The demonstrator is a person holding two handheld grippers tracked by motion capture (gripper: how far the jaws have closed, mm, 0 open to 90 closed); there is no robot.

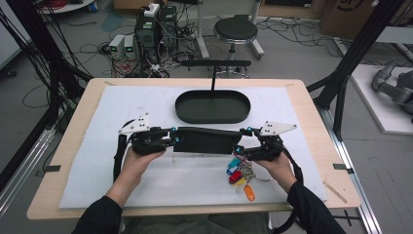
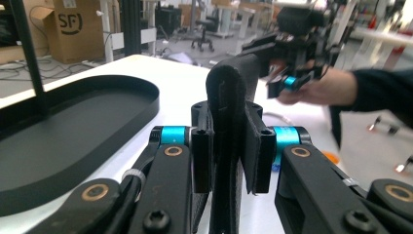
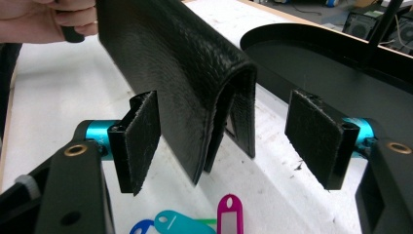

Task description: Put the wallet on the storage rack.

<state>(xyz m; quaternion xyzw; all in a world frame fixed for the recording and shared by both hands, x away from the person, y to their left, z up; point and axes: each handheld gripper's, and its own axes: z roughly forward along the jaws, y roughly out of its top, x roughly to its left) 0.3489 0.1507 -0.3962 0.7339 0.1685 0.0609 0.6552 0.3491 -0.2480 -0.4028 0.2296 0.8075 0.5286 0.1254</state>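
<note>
— Forearms in dark sleeves come in nearest the camera in the high view. What does the left hand-held gripper [image 1: 171, 139] have?

— It is clamped on the left end of the black leather pouch [image 1: 204, 140]. In the left gripper view both pads press the folded edge flat between them, no gap either side.

— And how does the pouch lie?

— Its long axis runs left to right across the white mat [image 1: 122, 165], held just above the worktop [image 1: 73, 141], spanning from one gripper to the other. The black oval tray [image 1: 213, 107] sits just behind it, further from the person.

— So the right hand-held gripper [image 1: 242, 141] has the other end?

— Not gripped. In the right gripper view its jaws stand wide, one on each side of the pouch's right end, with clear space between each pad and the leather. The end already lies between them, so I'd judge closing is all that is needed.

— Anything nearby on that side?

— A bunch of coloured key tags [image 1: 239, 176] lies on the mat just below the right hand, apart from the pouch.
</note>
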